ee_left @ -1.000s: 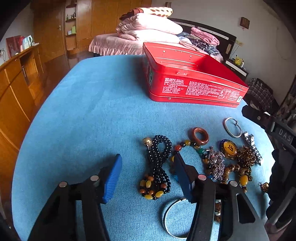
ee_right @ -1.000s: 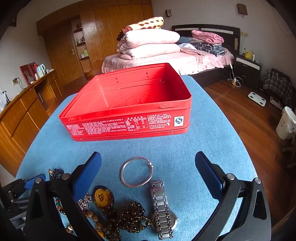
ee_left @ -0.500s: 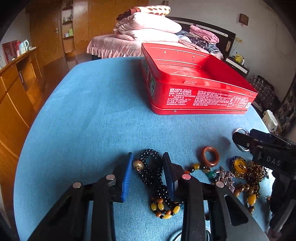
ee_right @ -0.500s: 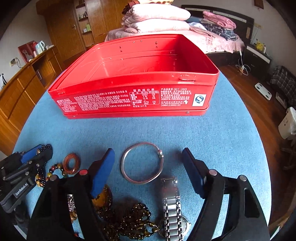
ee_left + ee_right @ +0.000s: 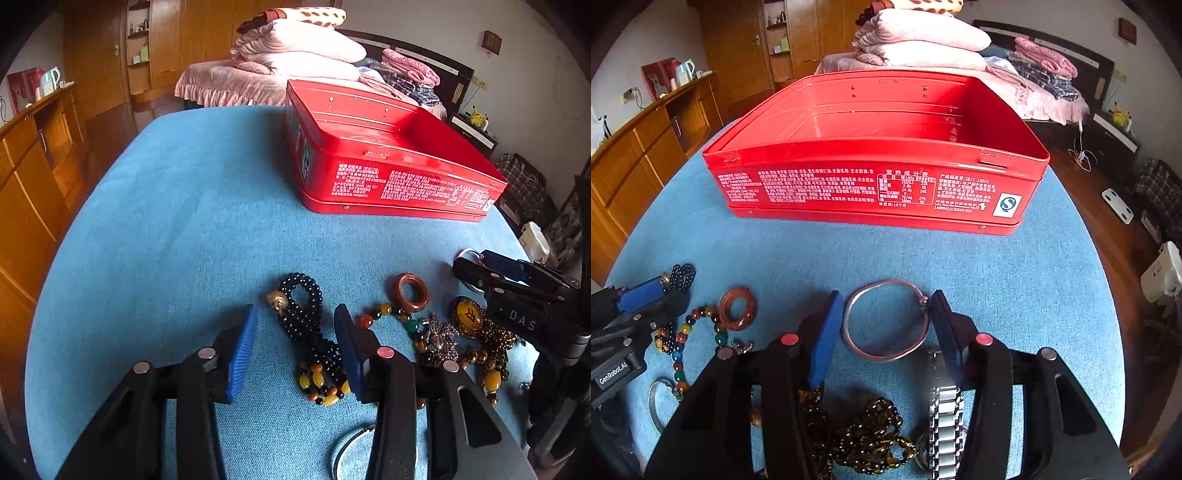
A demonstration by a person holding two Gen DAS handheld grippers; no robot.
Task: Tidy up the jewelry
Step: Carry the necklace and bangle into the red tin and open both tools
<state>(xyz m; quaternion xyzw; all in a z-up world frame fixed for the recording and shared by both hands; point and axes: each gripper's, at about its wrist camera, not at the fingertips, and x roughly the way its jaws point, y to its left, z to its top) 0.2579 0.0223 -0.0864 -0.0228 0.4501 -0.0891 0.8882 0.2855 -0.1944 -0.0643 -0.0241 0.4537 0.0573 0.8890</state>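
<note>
A black bead necklace (image 5: 308,325) with amber beads lies on the blue tablecloth (image 5: 177,229) between the open pads of my left gripper (image 5: 295,332); the right pad touches it. A silver bangle (image 5: 886,321) lies between the blue pads of my right gripper (image 5: 888,325), which nearly touch its sides. An open, empty red tin (image 5: 879,155) stands behind; it also shows in the left wrist view (image 5: 388,162). A brown ring (image 5: 410,291), a coloured bead string (image 5: 388,314) and a yellow pendant (image 5: 469,315) lie between the grippers.
A steel watch (image 5: 943,413) and a dark bead chain (image 5: 864,435) lie under my right gripper. A second silver bangle (image 5: 351,450) lies under my left gripper. A wooden cabinet (image 5: 639,155) stands left, a bed with folded bedding (image 5: 923,44) behind.
Both grippers have moved forward and down. The right gripper has narrowed around the silver bangle. The left gripper narrowed, then widened a little, around the black necklace.
</note>
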